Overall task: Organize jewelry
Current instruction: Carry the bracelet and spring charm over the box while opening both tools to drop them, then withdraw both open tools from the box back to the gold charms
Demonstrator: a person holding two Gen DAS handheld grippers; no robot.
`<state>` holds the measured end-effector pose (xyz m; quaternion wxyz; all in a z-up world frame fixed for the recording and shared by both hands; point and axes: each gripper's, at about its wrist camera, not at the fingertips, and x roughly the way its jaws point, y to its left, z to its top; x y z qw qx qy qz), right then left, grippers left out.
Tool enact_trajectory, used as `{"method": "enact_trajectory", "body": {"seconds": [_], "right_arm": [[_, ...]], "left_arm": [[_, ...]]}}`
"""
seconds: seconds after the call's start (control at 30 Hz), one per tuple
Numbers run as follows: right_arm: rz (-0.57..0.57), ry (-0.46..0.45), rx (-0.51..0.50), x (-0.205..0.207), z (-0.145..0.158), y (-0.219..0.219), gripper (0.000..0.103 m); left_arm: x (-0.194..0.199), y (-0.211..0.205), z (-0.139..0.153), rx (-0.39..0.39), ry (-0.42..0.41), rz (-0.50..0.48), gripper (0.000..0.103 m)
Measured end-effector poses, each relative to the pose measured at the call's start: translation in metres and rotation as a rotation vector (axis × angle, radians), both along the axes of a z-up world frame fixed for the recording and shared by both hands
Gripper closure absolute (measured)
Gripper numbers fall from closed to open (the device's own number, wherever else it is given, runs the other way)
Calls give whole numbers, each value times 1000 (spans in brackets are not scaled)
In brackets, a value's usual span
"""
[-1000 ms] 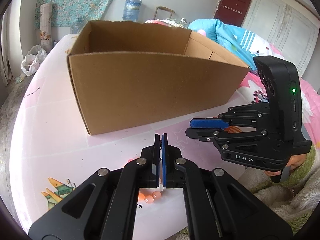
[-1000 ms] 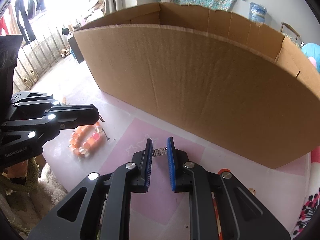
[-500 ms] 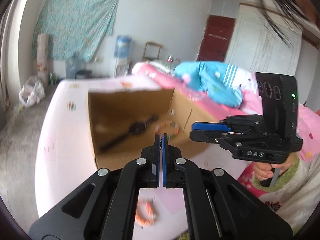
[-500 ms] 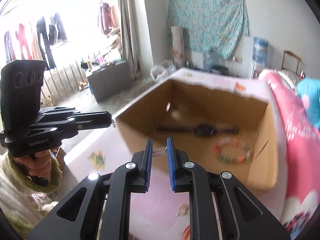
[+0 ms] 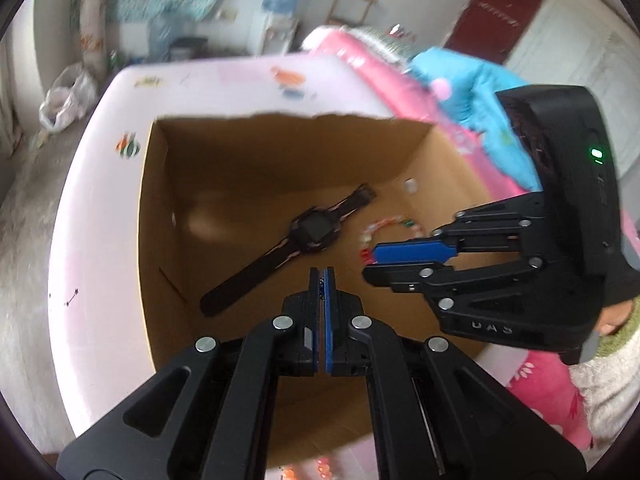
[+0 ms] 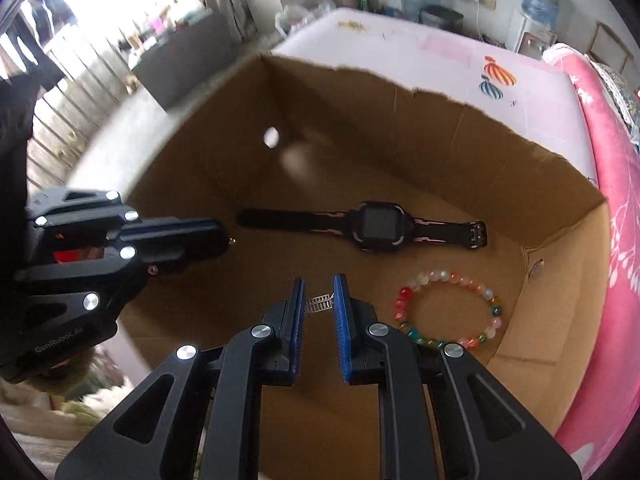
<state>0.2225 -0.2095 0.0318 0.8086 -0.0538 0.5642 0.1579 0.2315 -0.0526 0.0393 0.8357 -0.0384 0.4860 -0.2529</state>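
Transport step: right claw point(image 6: 319, 300) clamped on small silver metal piece point(image 6: 319, 304), left claw point(image 5: 319, 280) pressed together, both above open brown cardboard box point(image 6: 420, 92); next, lowering and release inside.

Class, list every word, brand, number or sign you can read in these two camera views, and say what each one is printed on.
"GenRobot.AI": on the side of the left gripper, seen in the right wrist view.
"UAS", as it seems to read: on the body of the right gripper, seen in the left wrist view.
Nothing readable on the cardboard box or the dark-screened watch.
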Motion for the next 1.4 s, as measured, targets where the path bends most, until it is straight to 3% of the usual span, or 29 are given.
{"method": "enact_trajectory", "body": {"seconds": [0.3, 0.4, 0.53, 0.67, 0.83, 1.03, 1.2, 1.4], "right_arm": [[-43, 39, -3, 16, -14, -9, 87], [-58, 36, 6, 17, -16, -13, 87], [-71, 2, 43, 14, -7, -19, 87], [-98, -55, 89, 6, 11, -28, 85], [-130, -199, 182, -31, 53, -45, 71], [-140, -376, 304, -120, 84, -66, 59], [-153, -419, 270, -186, 54, -65, 58], [-281, -310, 175, -212, -19, -60, 58]], "left_arm": [[14, 6, -18, -35, 70, 35, 101], [13, 7, -17, -40, 63, 35, 100], [10, 9, -10, -69, 35, 31, 89], [8, 13, -2, -83, 1, 51, 89], [-23, 19, 32, -97, -145, 43, 86], [-103, 26, 54, -134, -330, -42, 60], [-162, 11, 20, -134, -303, -119, 49], [-175, -42, -36, 5, -229, -163, 50]]}}
